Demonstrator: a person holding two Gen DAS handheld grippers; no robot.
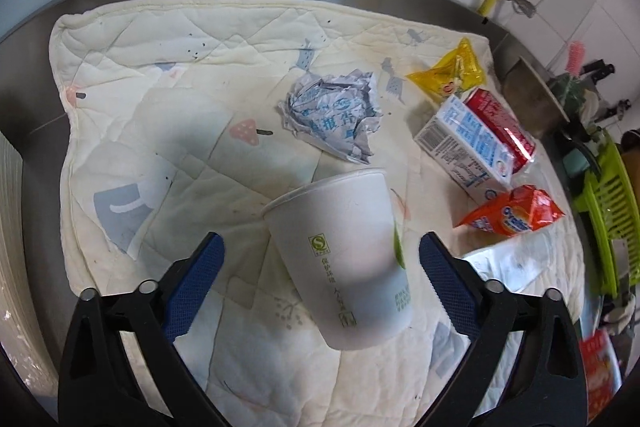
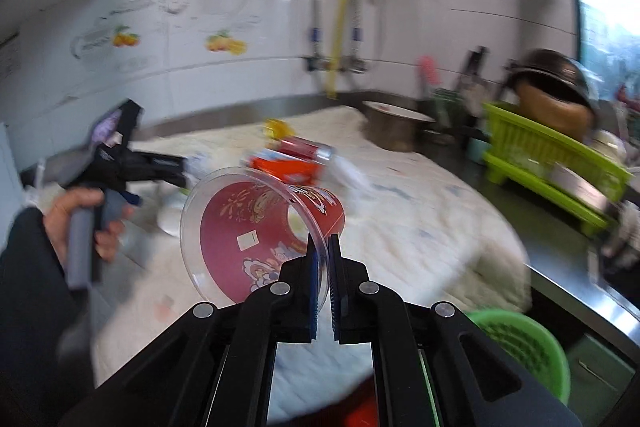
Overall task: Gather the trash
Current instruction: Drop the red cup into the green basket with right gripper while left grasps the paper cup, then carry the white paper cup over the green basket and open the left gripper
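Between my left hand-held gripper's (image 1: 320, 259) wide-open fingers lies a white paper cup (image 1: 344, 259) on its side, untouched, on the quilted mat (image 1: 160, 67) over the steel table (image 1: 36, 67). Beyond sit crumpled paper (image 1: 332, 119), a milk carton (image 1: 466, 147) and an orange snack wrapper (image 1: 512, 215). My right hand-held gripper (image 2: 322, 255) is closed on the rim of a clear plastic cup with red print (image 2: 260, 231).
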